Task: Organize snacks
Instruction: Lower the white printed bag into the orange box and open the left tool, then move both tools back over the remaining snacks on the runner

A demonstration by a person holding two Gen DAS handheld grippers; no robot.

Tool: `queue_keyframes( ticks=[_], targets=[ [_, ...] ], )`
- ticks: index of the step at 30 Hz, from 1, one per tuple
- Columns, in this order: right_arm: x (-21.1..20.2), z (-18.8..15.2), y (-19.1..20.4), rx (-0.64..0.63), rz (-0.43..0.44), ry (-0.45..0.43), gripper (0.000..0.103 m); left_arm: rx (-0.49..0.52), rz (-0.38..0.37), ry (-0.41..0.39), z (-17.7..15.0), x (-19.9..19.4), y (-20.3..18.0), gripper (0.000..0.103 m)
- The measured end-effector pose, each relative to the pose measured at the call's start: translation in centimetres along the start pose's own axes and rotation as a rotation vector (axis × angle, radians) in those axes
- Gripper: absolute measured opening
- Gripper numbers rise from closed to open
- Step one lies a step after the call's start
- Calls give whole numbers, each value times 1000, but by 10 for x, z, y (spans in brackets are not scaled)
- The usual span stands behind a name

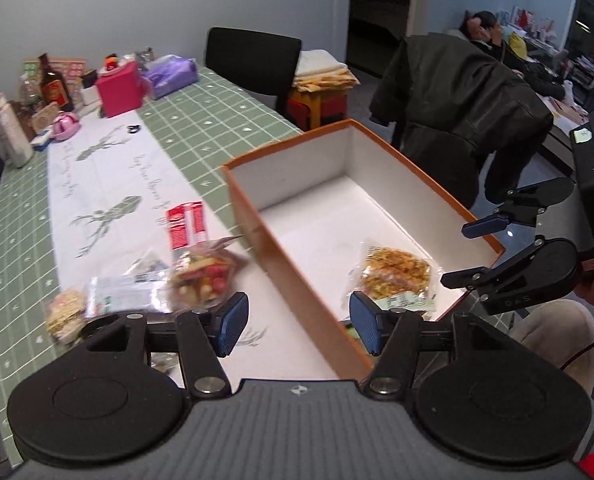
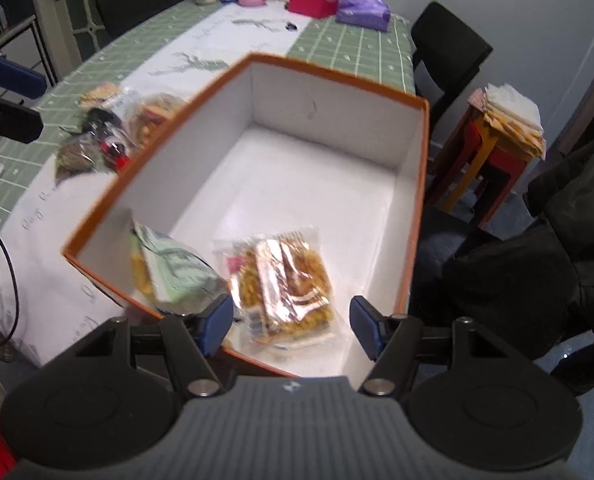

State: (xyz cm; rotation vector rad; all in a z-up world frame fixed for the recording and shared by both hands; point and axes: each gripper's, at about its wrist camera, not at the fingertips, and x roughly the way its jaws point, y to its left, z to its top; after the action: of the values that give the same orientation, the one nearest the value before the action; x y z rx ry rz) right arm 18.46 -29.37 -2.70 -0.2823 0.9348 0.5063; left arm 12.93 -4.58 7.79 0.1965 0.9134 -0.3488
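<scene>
Snacks lie in a loose pile [image 1: 145,292] on the table [image 1: 21,216] left of the orange box [image 1: 257,216]; two packets already sit inside, one golden [image 1: 395,270]. Left gripper [image 1: 297,326] and right gripper [image 2: 291,328] both hang with jaws released, empty. Likely next: the left reaches back to the pile. No label is legible.

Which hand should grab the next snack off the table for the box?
Left, probably. The left tongs are open, empty, hanging by the loose snack packets left of the orange box. The right tongs, also open, hang over the box interior, its wall between them and the pile.
</scene>
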Motion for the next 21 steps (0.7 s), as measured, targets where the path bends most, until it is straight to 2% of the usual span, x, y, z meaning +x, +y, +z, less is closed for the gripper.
queue_keyframes(
  ticks=[5, 8, 15, 18, 21],
  targets=[
    [-21, 25, 36, -24, 68, -114, 65, -44, 74, -38, -15, -25, 29, 75],
    [-22, 43, 61, -57, 94, -150, 66, -58, 109, -46, -25, -29, 46, 76],
    [9, 86, 109, -107, 149, -138, 68, -8, 172, 15, -52, 3, 81, 77],
    [28, 103, 124, -130, 170, -124, 68, 12, 160, 55, -65, 24, 95, 77],
    [46, 118, 139, -215, 173, -121, 68, 34, 133, 64, -75, 42, 106, 77]
  ],
)
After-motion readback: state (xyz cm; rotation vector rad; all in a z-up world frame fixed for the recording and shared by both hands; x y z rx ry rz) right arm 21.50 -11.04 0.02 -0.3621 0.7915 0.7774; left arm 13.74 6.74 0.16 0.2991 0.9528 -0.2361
